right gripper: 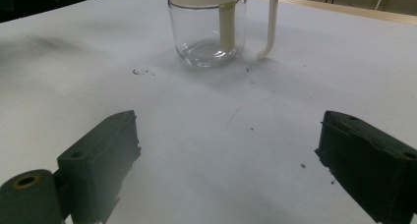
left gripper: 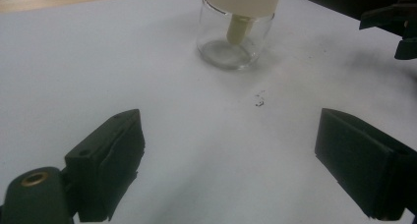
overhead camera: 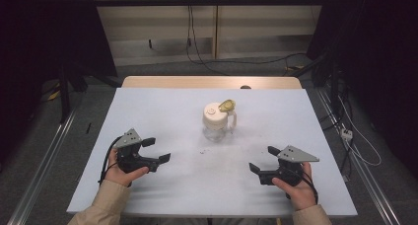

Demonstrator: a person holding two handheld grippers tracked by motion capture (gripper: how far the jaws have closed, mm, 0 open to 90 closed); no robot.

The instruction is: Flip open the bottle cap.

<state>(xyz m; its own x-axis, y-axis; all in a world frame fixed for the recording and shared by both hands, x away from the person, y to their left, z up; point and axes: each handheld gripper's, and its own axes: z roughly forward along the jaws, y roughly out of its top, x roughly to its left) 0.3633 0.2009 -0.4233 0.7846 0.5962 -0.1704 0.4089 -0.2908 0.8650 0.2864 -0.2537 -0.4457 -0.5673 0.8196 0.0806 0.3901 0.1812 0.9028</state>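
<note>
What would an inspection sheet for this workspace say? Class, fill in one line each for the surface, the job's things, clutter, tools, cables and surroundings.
Surface: white tabletop, a few dark specks near the middle.
Job's things: clear glass jar with cream lid and side handle, upright at the centre, looks empty; cream tube inside.
Clutter: nothing seen.
Tools: left tool and right tool both open, low over the table, apart from the jar.
Cables: black cable trails from the left tool; more black cables on the floor behind.
Surroundings: grey floor, pale wall panels, dark curtains.
</note>
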